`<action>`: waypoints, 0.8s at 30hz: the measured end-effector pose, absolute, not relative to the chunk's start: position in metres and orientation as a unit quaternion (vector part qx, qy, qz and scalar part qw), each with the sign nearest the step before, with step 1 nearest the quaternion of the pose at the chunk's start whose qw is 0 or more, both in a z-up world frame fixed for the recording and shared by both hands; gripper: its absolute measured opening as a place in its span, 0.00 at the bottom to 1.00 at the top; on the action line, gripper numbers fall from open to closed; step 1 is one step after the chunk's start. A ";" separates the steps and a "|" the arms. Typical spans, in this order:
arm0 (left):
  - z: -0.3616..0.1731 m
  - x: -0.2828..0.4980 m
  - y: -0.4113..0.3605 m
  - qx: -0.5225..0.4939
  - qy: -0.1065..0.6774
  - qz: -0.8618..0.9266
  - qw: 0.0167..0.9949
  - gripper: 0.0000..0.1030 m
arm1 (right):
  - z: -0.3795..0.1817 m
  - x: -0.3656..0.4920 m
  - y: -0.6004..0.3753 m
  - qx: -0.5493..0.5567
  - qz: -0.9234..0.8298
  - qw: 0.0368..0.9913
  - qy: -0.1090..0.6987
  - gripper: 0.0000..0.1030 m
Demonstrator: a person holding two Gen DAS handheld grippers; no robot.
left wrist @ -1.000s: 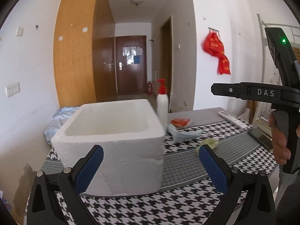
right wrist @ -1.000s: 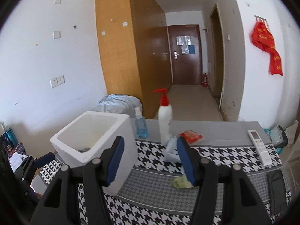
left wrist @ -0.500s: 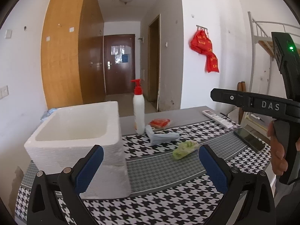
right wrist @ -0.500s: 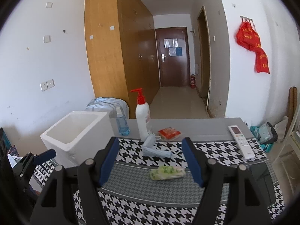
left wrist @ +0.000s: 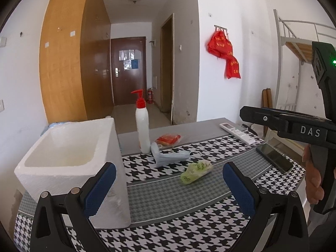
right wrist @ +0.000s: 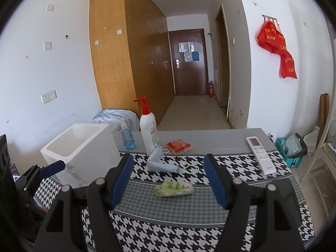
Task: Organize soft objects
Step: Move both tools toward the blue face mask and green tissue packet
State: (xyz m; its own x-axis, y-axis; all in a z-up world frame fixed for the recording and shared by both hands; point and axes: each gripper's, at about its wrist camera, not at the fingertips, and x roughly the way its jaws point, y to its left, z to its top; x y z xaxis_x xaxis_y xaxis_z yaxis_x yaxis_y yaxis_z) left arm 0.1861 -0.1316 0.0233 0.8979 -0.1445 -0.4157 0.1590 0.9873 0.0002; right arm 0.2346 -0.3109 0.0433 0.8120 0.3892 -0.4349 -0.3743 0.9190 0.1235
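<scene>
Green packet; spray bottle right-view only

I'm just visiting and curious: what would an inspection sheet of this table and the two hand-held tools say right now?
Surface: table under a houndstooth cloth.
Job's things: green soft packet, blue face mask and red packet lie on the table; white foam box stands at its left.
Clutter: pump bottle, blue spray bottle, remote, phone.
Grippers: left gripper and right gripper both open, fingers holding nothing.
Cables: nothing seen.
Surroundings: hallway door, red bags hanging on the wall.
</scene>
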 end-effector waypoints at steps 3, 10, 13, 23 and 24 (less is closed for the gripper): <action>0.024 0.191 -0.136 0.016 0.213 -0.079 0.974 0.99 | 0.042 0.238 -0.315 0.015 0.196 0.952 0.235 0.71; 0.026 0.206 -0.144 0.015 0.216 -0.081 0.973 0.99 | 0.039 0.243 -0.327 0.015 0.190 0.952 0.238 0.71; 0.026 0.211 -0.148 0.018 0.216 -0.079 0.973 0.99 | 0.036 0.246 -0.331 0.016 0.187 0.952 0.240 0.71; 0.022 0.230 -0.157 0.017 0.227 -0.074 0.971 0.99 | 0.031 0.249 -0.342 0.016 0.182 0.952 0.244 0.71; 0.022 0.232 -0.157 0.017 0.229 -0.073 0.970 0.99 | 0.030 0.250 -0.343 0.015 0.182 0.952 0.246 0.71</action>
State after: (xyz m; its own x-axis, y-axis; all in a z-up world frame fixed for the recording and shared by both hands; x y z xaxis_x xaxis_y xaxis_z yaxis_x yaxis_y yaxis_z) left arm 0.2325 -0.1571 0.0220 0.8842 -0.1348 -0.4473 0.1504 0.9886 -0.0005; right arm 0.2497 -0.3433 0.0298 0.8130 0.3541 -0.4623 -0.3390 0.9333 0.1186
